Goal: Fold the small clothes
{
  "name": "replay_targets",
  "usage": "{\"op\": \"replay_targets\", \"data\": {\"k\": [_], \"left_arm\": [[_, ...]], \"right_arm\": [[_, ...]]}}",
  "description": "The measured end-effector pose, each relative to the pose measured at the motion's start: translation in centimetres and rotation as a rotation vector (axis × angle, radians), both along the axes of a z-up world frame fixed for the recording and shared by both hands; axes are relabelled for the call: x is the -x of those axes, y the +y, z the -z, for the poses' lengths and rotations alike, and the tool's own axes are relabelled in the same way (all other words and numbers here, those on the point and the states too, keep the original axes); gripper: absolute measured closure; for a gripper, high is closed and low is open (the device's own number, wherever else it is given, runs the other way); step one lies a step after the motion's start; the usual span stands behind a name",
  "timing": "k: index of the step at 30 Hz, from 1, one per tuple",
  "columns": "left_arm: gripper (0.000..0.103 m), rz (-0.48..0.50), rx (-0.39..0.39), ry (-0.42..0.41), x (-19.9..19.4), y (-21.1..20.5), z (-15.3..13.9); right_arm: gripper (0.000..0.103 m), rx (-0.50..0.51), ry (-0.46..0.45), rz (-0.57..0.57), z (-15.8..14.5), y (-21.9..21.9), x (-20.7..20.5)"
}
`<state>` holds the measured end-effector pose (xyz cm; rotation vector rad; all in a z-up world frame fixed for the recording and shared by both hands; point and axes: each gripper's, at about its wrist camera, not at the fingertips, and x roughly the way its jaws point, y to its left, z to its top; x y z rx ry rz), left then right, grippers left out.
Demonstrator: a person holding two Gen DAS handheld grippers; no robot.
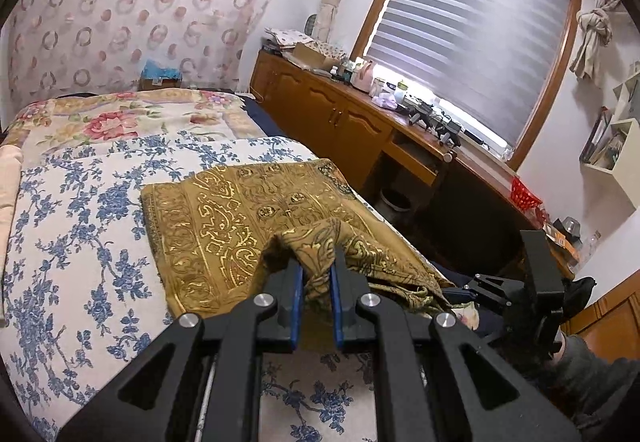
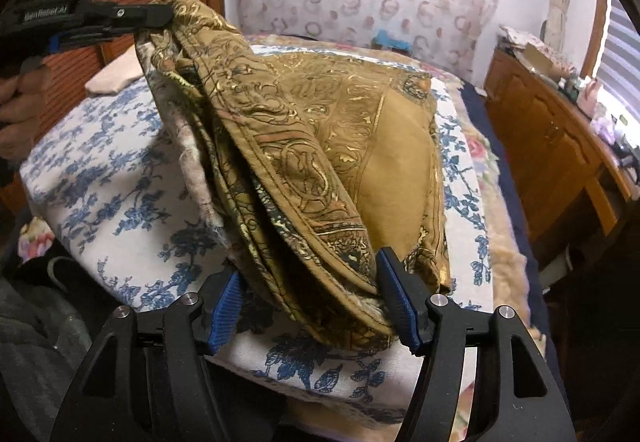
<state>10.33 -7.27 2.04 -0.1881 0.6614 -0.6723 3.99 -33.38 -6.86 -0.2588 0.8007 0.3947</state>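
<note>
Mustard-gold cloth (image 1: pixel 224 218) printed with gilt scrollwork lies on a white bedcover (image 1: pixel 76 226) sprigged with blue flowers, filling the middle of the left wrist view. Its near corner is bunched up and pinched in the left gripper (image 1: pixel 318 274), whose 2 blue-padded jaws stand almost together on the fabric. From there the flat part spreads toward 10 o'clock, while a loose edge falls off toward 4 o'clock at the bed's side. The right gripper's black frame sits at 4 o'clock in that view, near the cloth's trailing edge. From the right wrist view, the same left gripper (image 2: pixel 170 16) shows at 10 o'clock, lifting the corner so that the cloth hangs in long folds down toward 6 o'clock. The right gripper (image 2: pixel 310 296) has its jaws spread wide on either side of the lowest folded edge; the right pad (image 2: pixel 398 300) touches the fabric, the left pad (image 2: pixel 226 300) stands apart from it, so nothing is clamped. A wooden cabinet (image 1: pixel 320 110) runs under the window (image 1: pixel 472 54) at 2 o'clock, cluttered on top.
</note>
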Motion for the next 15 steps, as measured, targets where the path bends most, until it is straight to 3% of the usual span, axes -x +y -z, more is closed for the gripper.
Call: {"op": "replay_targets", "data": {"k": [2, 6, 15], "left_arm": [[0.094, -0.008, 0.003, -0.004, 0.1, 0.2, -0.1], [0.094, -0.030, -0.006, -0.019, 0.4, 0.7, -0.4], [0.091, -0.108, -0.006, -0.023, -0.5, 3.1, -0.9]], "right_arm": [[0.050, 0.007, -0.010, -0.006, -0.2, -0.1, -0.1], [0.089, -0.007, -0.029, -0.033, -1.1, 0.1, -0.4], [0.094, 0.039, -0.181, -0.064, -5.3, 1.7, -3.2]]}}
